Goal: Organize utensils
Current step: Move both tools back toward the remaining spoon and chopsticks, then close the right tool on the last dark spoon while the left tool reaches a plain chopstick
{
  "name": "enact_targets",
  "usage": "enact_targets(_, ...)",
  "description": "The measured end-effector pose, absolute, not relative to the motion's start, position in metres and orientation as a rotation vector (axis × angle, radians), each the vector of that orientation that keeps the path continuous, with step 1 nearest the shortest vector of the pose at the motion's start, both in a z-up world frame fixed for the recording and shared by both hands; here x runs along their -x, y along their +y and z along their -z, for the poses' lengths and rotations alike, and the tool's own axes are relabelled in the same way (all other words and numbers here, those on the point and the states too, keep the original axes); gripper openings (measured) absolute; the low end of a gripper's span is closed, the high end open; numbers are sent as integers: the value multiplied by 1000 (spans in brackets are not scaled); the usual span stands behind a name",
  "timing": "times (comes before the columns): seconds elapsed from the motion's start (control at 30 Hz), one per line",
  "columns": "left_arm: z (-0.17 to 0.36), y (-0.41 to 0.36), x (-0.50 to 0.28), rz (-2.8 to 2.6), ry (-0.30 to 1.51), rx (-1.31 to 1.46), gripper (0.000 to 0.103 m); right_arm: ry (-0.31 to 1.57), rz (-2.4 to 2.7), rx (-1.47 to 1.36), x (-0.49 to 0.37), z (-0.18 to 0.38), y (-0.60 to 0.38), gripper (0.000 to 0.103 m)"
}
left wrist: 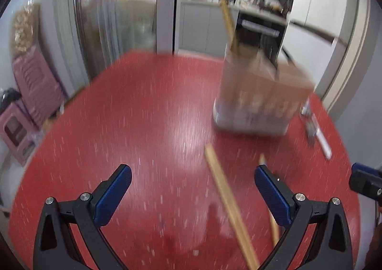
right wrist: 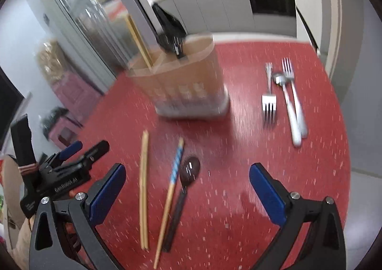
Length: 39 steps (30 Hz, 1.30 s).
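Here my left gripper (left wrist: pixel 193 181) stands wide open over the red table (left wrist: pixel 143 115) with nothing held, and my right gripper (right wrist: pixel 187 180) is just as wide and empty. The utensil holder (right wrist: pixel 188 79) sits toward the far side of the table, blurred; in its divided top I see a pair of wooden chopsticks (right wrist: pixel 138 38) standing in one section and a black utensil (right wrist: pixel 170 33) in another. Loose on the table near me lie another wooden chopstick pair (right wrist: pixel 144 189), a blue-patterned chopstick (right wrist: pixel 170 196) and a dark spoon (right wrist: pixel 185 189). Two forks (right wrist: pixel 269 100) and a metal spoon (right wrist: pixel 286 105) lie to the holder's right.
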<state>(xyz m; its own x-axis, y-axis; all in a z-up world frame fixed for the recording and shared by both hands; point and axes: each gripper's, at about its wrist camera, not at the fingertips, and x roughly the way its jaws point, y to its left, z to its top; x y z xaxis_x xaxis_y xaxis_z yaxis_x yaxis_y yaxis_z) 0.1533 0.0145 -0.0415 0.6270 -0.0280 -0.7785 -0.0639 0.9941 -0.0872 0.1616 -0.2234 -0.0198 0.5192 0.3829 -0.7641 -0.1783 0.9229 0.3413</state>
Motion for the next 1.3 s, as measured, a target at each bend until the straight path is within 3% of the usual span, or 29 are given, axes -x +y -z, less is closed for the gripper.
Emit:
enact_targets(0.23, 85, 12, -144, -53, 1064, 151, 103, 1131, -289, -221, -159, 69, -205, 97)
enact_targets(0.33, 89, 12, -145, -69, 1077, 148, 103, 1147, -274, -181, -160, 76, -199, 78)
enact_targets(0.5, 96, 9, -150, -82, 1103, 138, 103, 1178, -246, -163, -162, 86, -198, 66)
enact_targets(1.3, 109, 6, -162, -111, 1143, 107, 103, 1173, -204, 133, -160, 103, -148, 51)
